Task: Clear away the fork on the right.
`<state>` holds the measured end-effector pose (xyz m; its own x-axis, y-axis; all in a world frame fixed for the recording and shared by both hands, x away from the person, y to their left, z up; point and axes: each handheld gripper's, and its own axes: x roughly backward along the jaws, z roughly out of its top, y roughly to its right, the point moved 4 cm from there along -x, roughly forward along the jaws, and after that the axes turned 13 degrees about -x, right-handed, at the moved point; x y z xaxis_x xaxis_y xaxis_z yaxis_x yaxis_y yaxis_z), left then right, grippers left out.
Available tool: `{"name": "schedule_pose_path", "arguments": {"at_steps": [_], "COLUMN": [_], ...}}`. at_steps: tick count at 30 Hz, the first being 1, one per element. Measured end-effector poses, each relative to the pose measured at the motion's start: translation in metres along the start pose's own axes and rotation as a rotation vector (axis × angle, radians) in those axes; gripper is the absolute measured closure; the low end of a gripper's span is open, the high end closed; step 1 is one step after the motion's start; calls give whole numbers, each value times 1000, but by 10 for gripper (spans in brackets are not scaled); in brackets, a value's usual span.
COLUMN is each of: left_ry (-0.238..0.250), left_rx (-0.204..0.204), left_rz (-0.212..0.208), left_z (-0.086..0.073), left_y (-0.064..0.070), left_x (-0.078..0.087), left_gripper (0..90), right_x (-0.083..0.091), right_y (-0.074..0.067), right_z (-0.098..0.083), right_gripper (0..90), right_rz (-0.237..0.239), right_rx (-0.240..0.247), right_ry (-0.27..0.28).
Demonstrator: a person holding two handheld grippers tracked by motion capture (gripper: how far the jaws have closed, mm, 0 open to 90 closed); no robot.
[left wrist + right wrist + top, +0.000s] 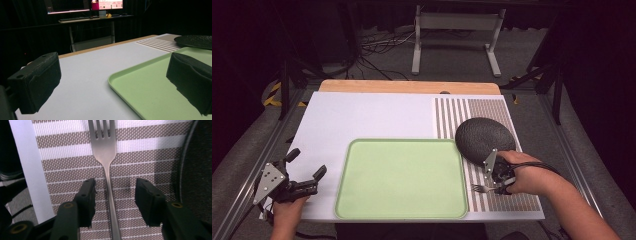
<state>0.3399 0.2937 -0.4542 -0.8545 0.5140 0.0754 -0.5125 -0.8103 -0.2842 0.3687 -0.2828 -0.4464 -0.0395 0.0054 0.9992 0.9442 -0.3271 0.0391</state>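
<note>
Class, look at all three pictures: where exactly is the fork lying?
The fork lies on the striped placemat right of the green tray, below the dark plate, its handle between the right gripper's open jaws.

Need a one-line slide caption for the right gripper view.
Right gripper straddles the fork handle on the striped placemat, jaws not yet touching it.

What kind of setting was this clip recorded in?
Probably a lab recording rig, not a home: dark curtained surroundings, loose cables on the carpeted floor, lit monitors on a desk, and a white tabletop on an aluminium frame.
</note>
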Motion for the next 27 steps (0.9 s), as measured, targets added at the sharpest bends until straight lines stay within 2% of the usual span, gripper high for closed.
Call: {"name": "schedule_pose_path", "arguments": {"at_steps": [6, 9, 13, 27], "left_ry": [0, 0, 0, 0], "left_rx": [1, 0, 0, 0], "left_rz": [1, 0, 0, 0], "left_z": [0, 0, 0, 0], "left_y": [0, 0, 0, 0], "left_x": [0, 0, 0, 1], "left_gripper": [2, 3, 3, 3], "right_x": [-6, -8, -8, -8], "right_y": [-2, -3, -5, -5], "right_z": [0, 1, 2, 1], "right_gripper": [656, 764, 847, 853], "right_rz": [-2, 6, 5, 1], "right_rx": [35, 71, 91, 98], "right_ry": [-40, -69, -74, -62]}}
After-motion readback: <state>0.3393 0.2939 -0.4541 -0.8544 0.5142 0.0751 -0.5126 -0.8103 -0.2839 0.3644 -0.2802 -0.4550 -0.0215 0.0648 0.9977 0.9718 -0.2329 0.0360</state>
